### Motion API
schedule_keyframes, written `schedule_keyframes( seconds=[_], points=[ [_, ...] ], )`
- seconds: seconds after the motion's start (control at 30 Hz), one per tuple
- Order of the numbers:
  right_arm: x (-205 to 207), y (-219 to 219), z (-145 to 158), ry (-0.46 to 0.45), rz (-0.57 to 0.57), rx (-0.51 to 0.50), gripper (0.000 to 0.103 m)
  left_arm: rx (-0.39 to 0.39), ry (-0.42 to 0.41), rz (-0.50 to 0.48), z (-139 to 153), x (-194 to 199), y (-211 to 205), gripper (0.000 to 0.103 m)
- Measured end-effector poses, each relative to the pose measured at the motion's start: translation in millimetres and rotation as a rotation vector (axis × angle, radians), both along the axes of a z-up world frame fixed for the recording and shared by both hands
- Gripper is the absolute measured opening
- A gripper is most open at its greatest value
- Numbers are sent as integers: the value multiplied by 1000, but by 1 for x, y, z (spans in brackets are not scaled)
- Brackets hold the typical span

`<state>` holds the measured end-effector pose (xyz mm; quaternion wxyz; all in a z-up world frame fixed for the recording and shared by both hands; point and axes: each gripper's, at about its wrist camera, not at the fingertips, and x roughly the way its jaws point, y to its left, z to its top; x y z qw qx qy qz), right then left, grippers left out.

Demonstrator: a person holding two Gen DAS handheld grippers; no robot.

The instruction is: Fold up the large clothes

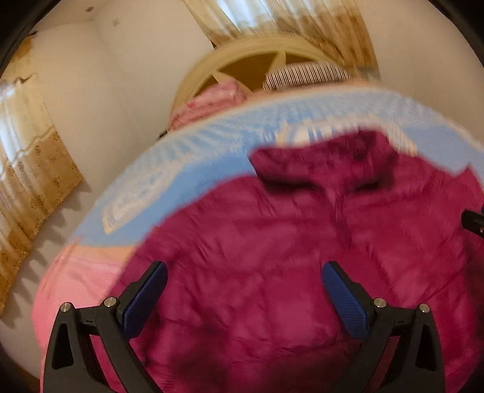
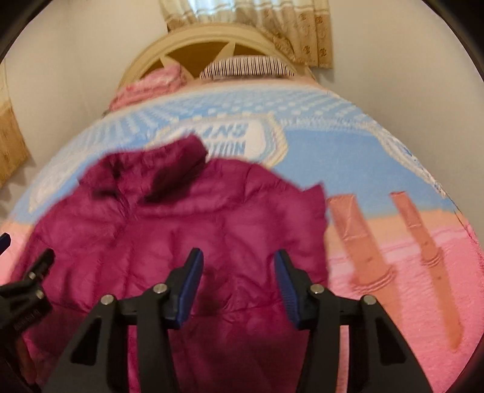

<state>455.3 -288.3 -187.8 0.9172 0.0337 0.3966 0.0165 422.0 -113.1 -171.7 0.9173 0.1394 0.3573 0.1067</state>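
Two grippers, left gripper (image 1: 244, 290) and right gripper (image 2: 238, 282), hover spread and empty over a magenta jacket (image 2: 187, 229) lying flat at the bed's (image 2: 348, 163) near edge, seemingly laid out for folding.

both hand-held grippers (image 1: 244, 273) (image 2: 239, 261) agape

A bed covered by a blue, white and pink patterned blanket (image 2: 348, 169) fills the room, backed by a cream arched wooden headboard (image 2: 193, 39). A striped pillow (image 2: 245, 66) and folded pink bedding (image 2: 151, 86) lie against it. Beige patterned curtains (image 2: 290, 27) glow with daylight above; another curtain (image 1: 33, 169) hangs along the plain pale wall (image 1: 121, 96).
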Motion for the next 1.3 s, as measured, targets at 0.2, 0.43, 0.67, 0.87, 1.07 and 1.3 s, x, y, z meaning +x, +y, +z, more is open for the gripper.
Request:
schedule_keyframes(
  seconds=[0.2,0.43,0.67,0.87,1.07,1.3],
  points=[
    [-1,8,-28,38,-1,-50,53,-31,66,-12,-32,10,0,102],
    [0,12,-34,46,0,-122,54,-74,95,-22,-40,11,4,102],
    [-4,14,-34,45,0,-129,56,-63,91,-19,-40,9,2,102],
    [-3,16,-32,55,3,-140,57,-65,92,-20,-41,10,3,102],
    [-29,27,5,-26,20,-119,72,-70,91,-21,-41,10,3,102],
    [-38,62,-17,41,107,-114,72,-78,93,-21,-40,10,5,102]
  ],
)
